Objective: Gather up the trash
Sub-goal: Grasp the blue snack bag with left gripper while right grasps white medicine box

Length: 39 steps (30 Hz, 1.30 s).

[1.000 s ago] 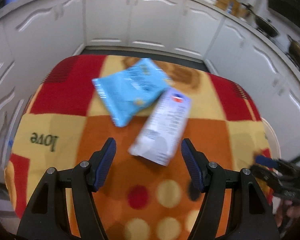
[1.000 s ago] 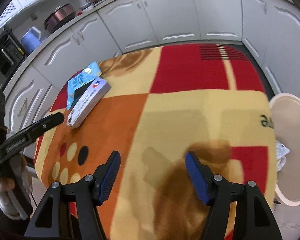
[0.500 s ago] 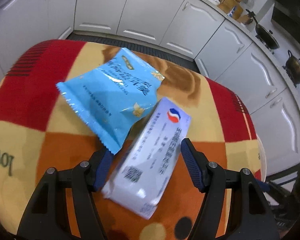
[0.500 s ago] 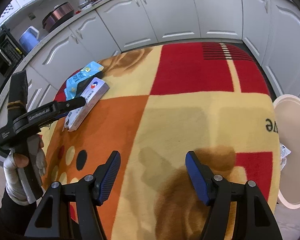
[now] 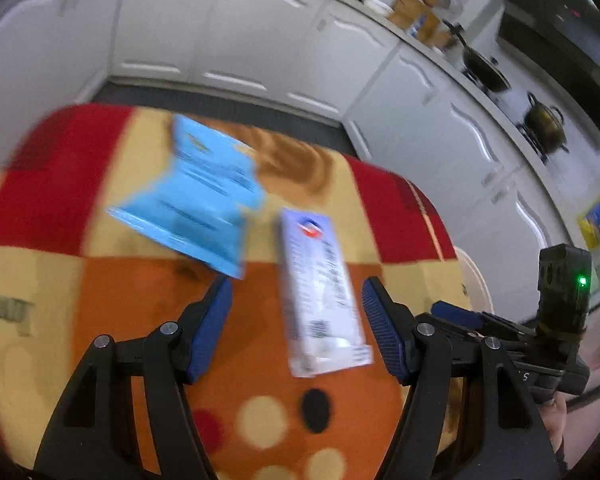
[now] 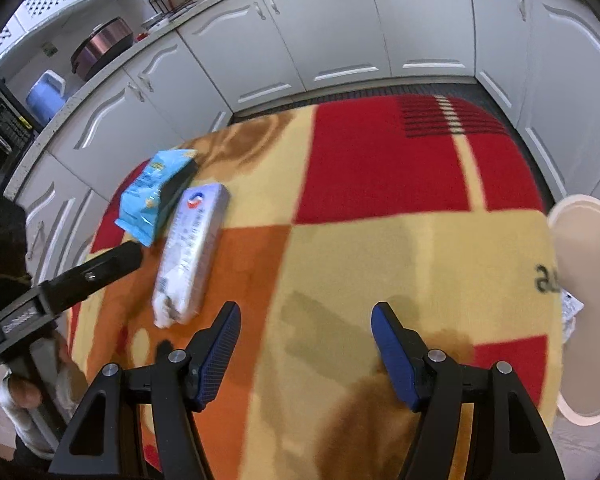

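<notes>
A white pack (image 5: pixel 320 292) with a red and blue logo lies on the blanket-covered table (image 5: pixel 100 292). It lies between the fingers of my left gripper (image 5: pixel 296 300), which is open, its pads clear of the pack. A blue snack bag (image 5: pixel 196 196) lies just beyond, to the left. From the right wrist, the white pack (image 6: pixel 192 248) and blue bag (image 6: pixel 152 196) sit at the table's far left, with one left finger (image 6: pixel 112 260) beside them. My right gripper (image 6: pixel 305 312) hovers over bare blanket, jaws opening with nothing between them.
A cream round bin (image 6: pixel 588 248) stands past the table's right edge, with a scrap of white paper (image 6: pixel 572 308) in it. White kitchen cabinets (image 6: pixel 340 32) ring the table. A person's hand (image 6: pixel 24 396) holds the left gripper's handle.
The left gripper has drawn back and tilted up, so the bag and pack look farther off. The right gripper has come closer to the pack and its jaws have widened slightly.
</notes>
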Available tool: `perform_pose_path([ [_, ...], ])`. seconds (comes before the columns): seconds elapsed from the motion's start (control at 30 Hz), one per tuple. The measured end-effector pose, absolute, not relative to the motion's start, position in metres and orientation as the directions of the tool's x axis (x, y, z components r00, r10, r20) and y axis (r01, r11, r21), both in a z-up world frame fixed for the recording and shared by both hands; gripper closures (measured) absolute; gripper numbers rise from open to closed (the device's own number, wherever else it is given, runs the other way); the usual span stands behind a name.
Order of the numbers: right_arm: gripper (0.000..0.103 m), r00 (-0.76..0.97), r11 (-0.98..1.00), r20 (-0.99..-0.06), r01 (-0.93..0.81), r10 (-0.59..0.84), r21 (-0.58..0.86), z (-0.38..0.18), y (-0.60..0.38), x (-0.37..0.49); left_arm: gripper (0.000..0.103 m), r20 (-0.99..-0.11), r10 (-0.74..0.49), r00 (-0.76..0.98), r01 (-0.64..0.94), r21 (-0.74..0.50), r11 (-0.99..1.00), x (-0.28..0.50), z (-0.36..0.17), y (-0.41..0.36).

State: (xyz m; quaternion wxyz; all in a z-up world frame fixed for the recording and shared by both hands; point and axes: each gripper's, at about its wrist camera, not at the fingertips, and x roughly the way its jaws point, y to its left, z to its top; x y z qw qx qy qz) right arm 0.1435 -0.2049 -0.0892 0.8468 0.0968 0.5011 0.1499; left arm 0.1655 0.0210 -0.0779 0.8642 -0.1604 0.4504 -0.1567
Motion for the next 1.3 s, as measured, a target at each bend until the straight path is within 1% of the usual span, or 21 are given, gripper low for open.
perform_pose_path([
  [0.07, 0.031, 0.456, 0.929, -0.809, -0.173, 0.371, 0.328, -0.086, -0.189, 0.150, 0.035, -0.730, -0.370, 0.575, 0.090, -0.394, 0.915, 0.166, -0.072, 0.039],
  [0.13, 0.031, 0.455, 0.925, -0.805, -0.190, 0.380, 0.329, -0.084, -0.173, 0.156, 0.025, -0.727, -0.335, 0.600, 0.036, -0.393, 0.919, 0.173, -0.069, 0.059],
  [0.17, 0.030, 0.451, 0.923, -0.806, -0.202, 0.384, 0.327, -0.084, -0.162, 0.161, 0.025, -0.723, -0.335, 0.604, 0.020, -0.406, 0.914, 0.178, -0.069, 0.065],
  [0.23, 0.029, 0.441, 0.924, -0.812, -0.217, 0.382, 0.316, -0.087, -0.145, 0.169, 0.019, -0.722, -0.337, 0.604, -0.007, -0.428, 0.904, 0.191, -0.070, 0.075],
  [0.3, 0.029, 0.430, 0.925, -0.821, -0.231, 0.375, 0.301, -0.092, -0.130, 0.175, 0.018, -0.734, -0.337, 0.590, -0.012, -0.425, 0.905, 0.203, -0.073, 0.075],
  [0.47, 0.029, 0.423, 0.932, -0.833, -0.230, 0.356, 0.281, -0.104, -0.112, 0.187, 0.018, -0.754, -0.348, 0.558, 0.039, -0.394, 0.918, 0.231, -0.081, 0.060],
  [0.6, 0.029, 0.432, 0.934, -0.832, -0.235, 0.348, 0.269, -0.108, -0.107, 0.191, 0.019, -0.799, -0.326, 0.506, 0.032, -0.361, 0.932, 0.253, -0.098, 0.051],
  [0.63, 0.029, 0.436, 0.934, -0.831, -0.240, 0.346, 0.264, -0.108, -0.107, 0.191, 0.019, -0.806, -0.319, 0.499, 0.020, -0.358, 0.934, 0.255, -0.102, 0.053],
  [0.7, 0.029, 0.448, 0.934, -0.825, -0.251, 0.344, 0.253, -0.108, -0.106, 0.192, 0.025, -0.823, -0.318, 0.471, 0.005, -0.358, 0.934, 0.260, -0.112, 0.054],
  [0.73, 0.030, 0.451, 0.936, -0.825, -0.253, 0.339, 0.246, -0.108, -0.106, 0.193, 0.035, -0.828, -0.321, 0.460, 0.007, -0.358, 0.934, 0.261, -0.116, 0.054],
  [0.77, 0.035, 0.457, 0.938, -0.826, -0.259, 0.329, 0.230, -0.109, -0.104, 0.193, 0.036, -0.834, -0.315, 0.452, 0.008, -0.349, 0.937, 0.259, -0.119, 0.053],
  [0.8, 0.045, 0.464, 0.940, -0.826, -0.268, 0.320, 0.213, -0.109, -0.103, 0.193, 0.037, -0.830, -0.311, 0.462, 0.014, -0.344, 0.939, 0.259, -0.119, 0.052],
  [0.87, 0.053, 0.471, 0.933, -0.817, -0.288, 0.334, 0.216, -0.109, -0.103, 0.193, 0.041, -0.827, -0.309, 0.470, 0.026, -0.337, 0.941, 0.254, -0.118, 0.052],
  [1.07, 0.055, 0.496, 0.925, -0.796, -0.324, 0.345, 0.199, -0.096, -0.112, 0.177, 0.044, -0.801, -0.323, 0.504, 0.027, -0.359, 0.933, 0.226, -0.109, 0.055],
  [1.17, 0.055, 0.501, 0.924, -0.789, -0.318, 0.356, 0.215, -0.092, -0.122, 0.170, 0.044, -0.780, -0.344, 0.523, 0.030, -0.387, 0.922, 0.208, -0.101, 0.054],
  [1.3, 0.055, 0.510, 0.926, -0.782, -0.302, 0.357, 0.225, -0.087, -0.137, 0.159, 0.044, -0.767, -0.353, 0.536, 0.049, -0.390, 0.920, 0.186, -0.092, 0.043],
])
